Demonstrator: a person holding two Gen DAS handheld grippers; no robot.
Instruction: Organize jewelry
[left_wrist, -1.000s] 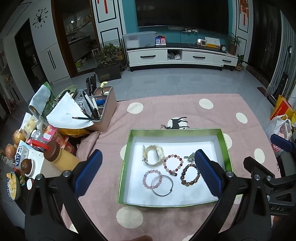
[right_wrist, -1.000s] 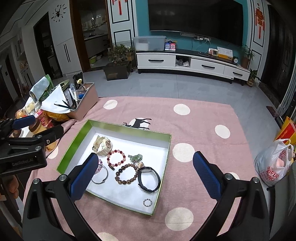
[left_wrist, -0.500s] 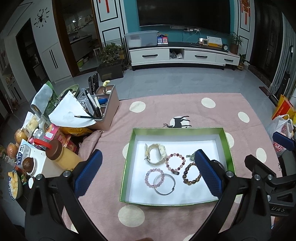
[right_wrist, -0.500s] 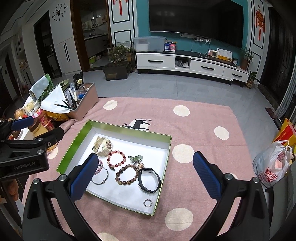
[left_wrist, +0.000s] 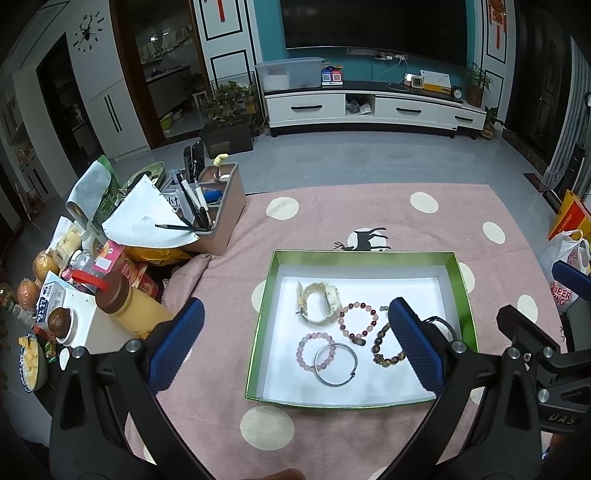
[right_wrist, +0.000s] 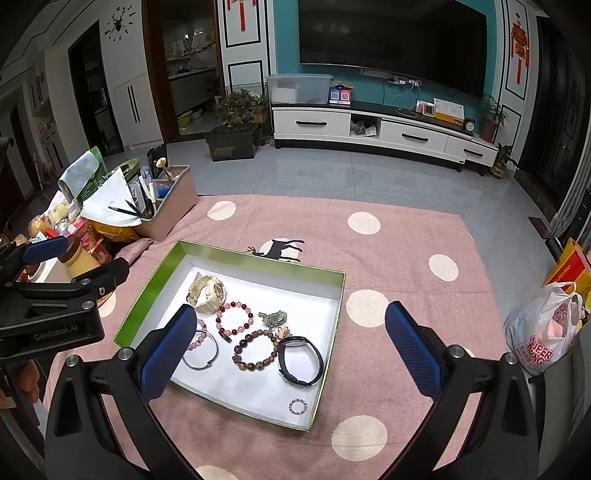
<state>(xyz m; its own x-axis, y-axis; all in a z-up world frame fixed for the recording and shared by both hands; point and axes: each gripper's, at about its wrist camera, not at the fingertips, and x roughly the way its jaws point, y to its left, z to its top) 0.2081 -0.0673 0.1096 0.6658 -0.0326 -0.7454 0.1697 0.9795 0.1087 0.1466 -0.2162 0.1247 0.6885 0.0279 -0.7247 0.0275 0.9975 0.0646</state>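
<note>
The left gripper (left_wrist: 295, 341) is spread wide and empty above the pink cloth (left_wrist: 369, 214). The green-walled box (left_wrist: 364, 255) lies near the cloth's near edge, long axis left to right. Inside, left to right: cream watch (left_wrist: 319, 301) on its side, pink bead bracelet (left_wrist: 314, 350), silver bangle (left_wrist: 336, 363), red bead bracelet (left_wrist: 358, 319), brown bead bracelet (left_wrist: 386, 350). The right gripper (right_wrist: 288, 345) is likewise spread wide and empty. Only its view shows the black band (right_wrist: 301, 360) and small ring (right_wrist: 297, 405) at the box's right edge.
</note>
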